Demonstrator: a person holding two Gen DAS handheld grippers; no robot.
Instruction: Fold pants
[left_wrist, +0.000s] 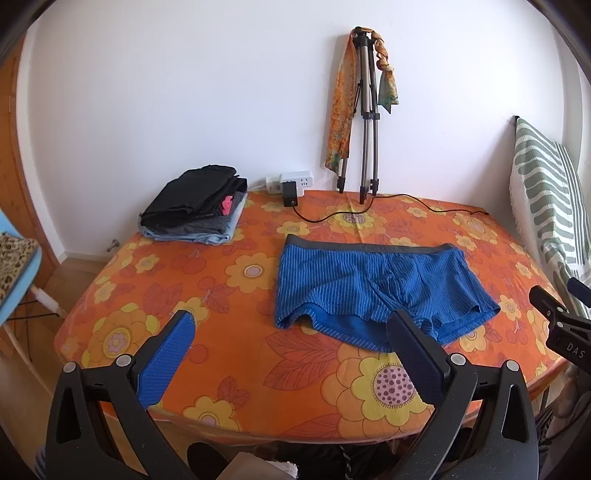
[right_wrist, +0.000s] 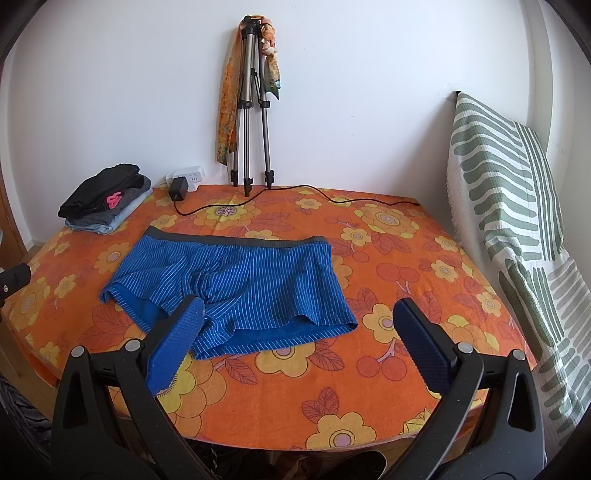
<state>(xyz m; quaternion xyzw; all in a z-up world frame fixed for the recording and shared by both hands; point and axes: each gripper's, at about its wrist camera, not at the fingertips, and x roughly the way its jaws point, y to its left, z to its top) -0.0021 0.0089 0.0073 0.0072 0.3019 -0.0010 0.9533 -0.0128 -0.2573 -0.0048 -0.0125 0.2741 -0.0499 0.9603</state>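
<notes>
Pants: blue striped shorts (left_wrist: 373, 291) with a dark waistband (right_wrist: 236, 242); they lie spread flat near the middle of the surface (left_wrist: 229, 369), waistband toward the wall, leg openings toward the near edge; no fold shows yet
Left tongs: left tongs (left_wrist: 295, 343) stand wide apart and hold nothing; they hover above the near edge, to the left of the garment's near-left leg hem
Right tongs: right tongs (right_wrist: 299, 332) also stand wide apart and empty; the near-right leg hem lies between and just past their fingers, not touched as far as the view shows
Step in hand: likely the very start; the garment looks laid out and both tools seem set for a first grasp
Next move: probably each tool needs to come down on one side edge or hem, close on a single thickness of the edge, then carry it across so one half lands on the other; the knit looks soft and may bunch if pinched too deep
Surroundings: a stack of folded clothes (left_wrist: 195, 206) sits at the far left corner; a power strip (left_wrist: 290, 182), a black cable (right_wrist: 295, 194) and a tripod (right_wrist: 251, 107) stand along the wall, well apart from the garment
</notes>
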